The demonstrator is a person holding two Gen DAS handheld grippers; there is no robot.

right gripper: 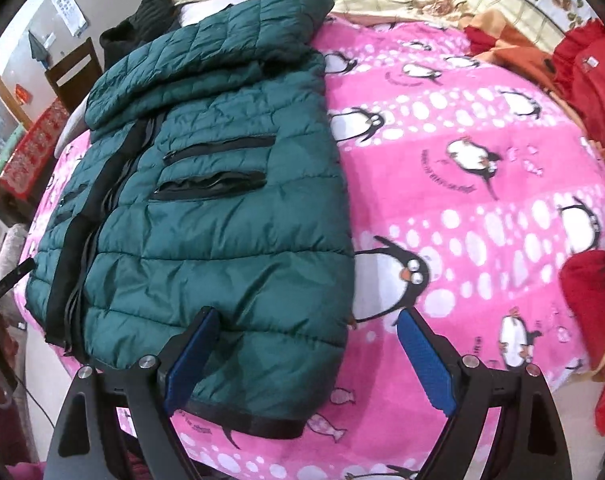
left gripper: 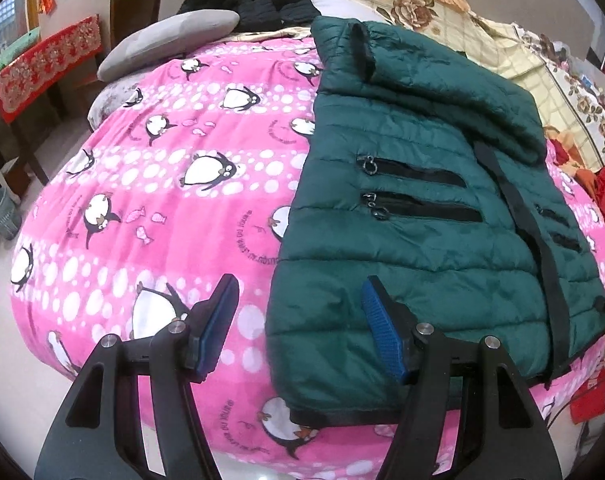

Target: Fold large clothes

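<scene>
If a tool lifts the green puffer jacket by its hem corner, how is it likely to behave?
The green puffer jacket will probably drape and sag rather than hold shape: its quilted panels already crease softly. It looks light for its bulk, being puffy. The shell has a slight sheen, so it may slide on the pink penguin blanket and slip in the open right tool.

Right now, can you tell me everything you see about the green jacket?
The green jacket is dark and puffy, with quilted stitching and a slightly shiny fabric. It lies flat, front up, on the pink penguin blanket, hood at the far end and black-trimmed hem nearest the cameras. A black zipper strip runs down the middle, with black zip pockets on both sides. The sleeves look tucked in. Both grippers, left and right, are open at the hem, not gripping.
</scene>
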